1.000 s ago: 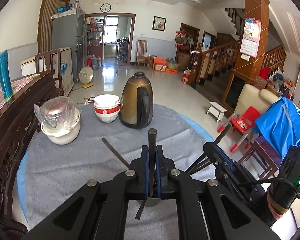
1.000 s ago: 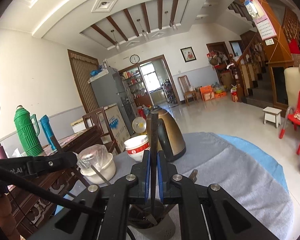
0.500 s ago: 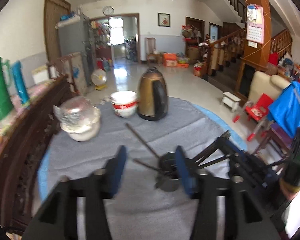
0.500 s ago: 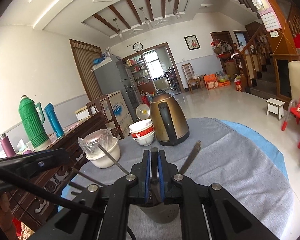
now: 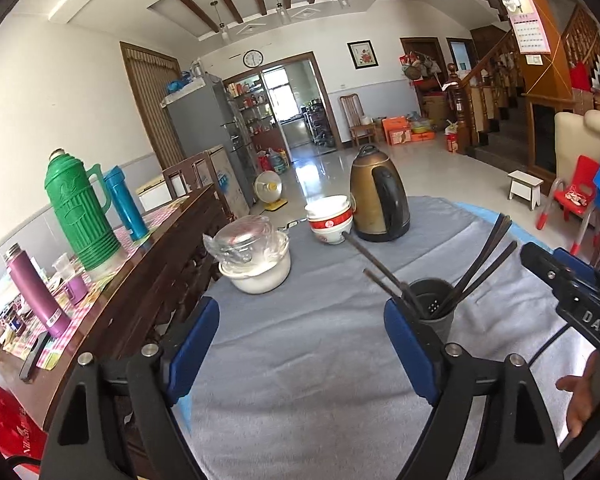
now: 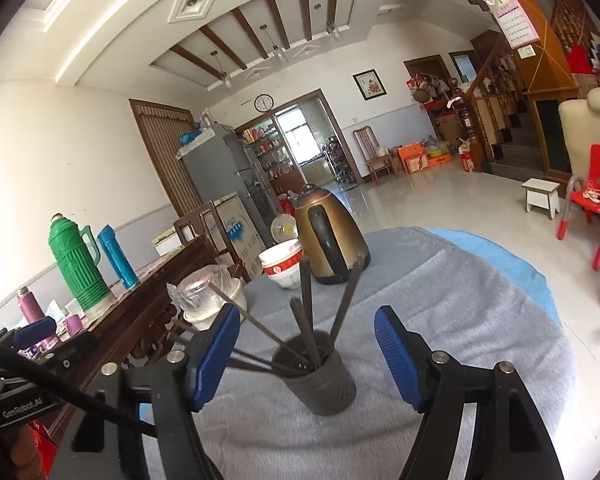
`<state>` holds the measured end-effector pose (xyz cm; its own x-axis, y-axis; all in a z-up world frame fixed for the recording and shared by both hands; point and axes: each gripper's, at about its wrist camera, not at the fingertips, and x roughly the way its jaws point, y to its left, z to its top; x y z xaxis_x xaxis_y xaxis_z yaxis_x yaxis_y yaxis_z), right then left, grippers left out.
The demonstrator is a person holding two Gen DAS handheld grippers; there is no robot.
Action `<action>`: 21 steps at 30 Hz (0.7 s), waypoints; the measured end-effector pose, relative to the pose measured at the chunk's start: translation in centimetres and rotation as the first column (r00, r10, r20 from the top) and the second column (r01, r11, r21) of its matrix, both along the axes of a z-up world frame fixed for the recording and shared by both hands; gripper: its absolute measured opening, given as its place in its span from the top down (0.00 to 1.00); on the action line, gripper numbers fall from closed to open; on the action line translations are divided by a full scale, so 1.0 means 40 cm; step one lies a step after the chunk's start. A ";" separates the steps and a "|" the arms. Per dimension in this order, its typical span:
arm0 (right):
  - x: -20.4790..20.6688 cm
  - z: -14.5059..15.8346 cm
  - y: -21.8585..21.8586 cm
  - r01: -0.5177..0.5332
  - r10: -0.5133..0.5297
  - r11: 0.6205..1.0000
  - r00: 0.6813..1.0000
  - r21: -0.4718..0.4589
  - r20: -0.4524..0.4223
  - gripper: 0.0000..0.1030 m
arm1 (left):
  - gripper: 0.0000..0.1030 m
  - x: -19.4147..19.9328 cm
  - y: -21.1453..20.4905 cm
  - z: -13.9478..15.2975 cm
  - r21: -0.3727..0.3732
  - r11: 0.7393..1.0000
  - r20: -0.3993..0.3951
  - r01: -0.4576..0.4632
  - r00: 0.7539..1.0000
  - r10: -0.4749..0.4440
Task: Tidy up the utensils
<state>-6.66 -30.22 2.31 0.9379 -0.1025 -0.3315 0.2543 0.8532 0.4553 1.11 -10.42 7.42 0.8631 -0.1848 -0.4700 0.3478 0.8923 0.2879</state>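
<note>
A dark grey utensil holder (image 6: 315, 372) stands on the grey tablecloth (image 6: 460, 320) with several dark chopsticks (image 6: 306, 304) leaning out of it. It also shows in the left wrist view (image 5: 432, 308), with its chopsticks (image 5: 380, 270) fanned left and right. My right gripper (image 6: 306, 348) is open and empty, its blue pads on either side of the holder, a little nearer the camera. My left gripper (image 5: 300, 340) is open and empty, to the left of the holder. The right gripper's body shows at the right edge of the left wrist view.
A brass kettle (image 5: 378, 196), stacked red-and-white bowls (image 5: 330, 220) and a white pot with a wrapped lid (image 5: 256, 256) stand at the table's far side. A dark wooden sideboard (image 5: 148, 276) with a green thermos (image 5: 80, 216) runs along the left.
Both grippers have opened and let go of their chopsticks, which now stand in the holder. Both have drawn back and tilted up; the left opened first.
</note>
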 end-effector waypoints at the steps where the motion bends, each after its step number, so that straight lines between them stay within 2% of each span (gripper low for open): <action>1: -0.010 0.000 0.004 0.000 0.000 1.000 1.000 -0.007 -0.006 0.28 | 0.17 -0.005 0.004 0.000 -0.001 1.000 -0.001 -0.002 1.000 0.002; 21: -0.121 0.004 0.108 -0.037 0.021 0.990 0.993 -0.135 -0.117 0.28 | 0.09 -0.016 0.084 -0.045 -0.028 0.997 -0.071 -0.070 0.995 0.068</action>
<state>-11.52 -25.92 2.49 0.8974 -0.1276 -0.4224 0.2725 0.9131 0.3032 0.47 -7.08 5.62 0.8394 -0.1410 -0.5249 0.3035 0.9228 0.2374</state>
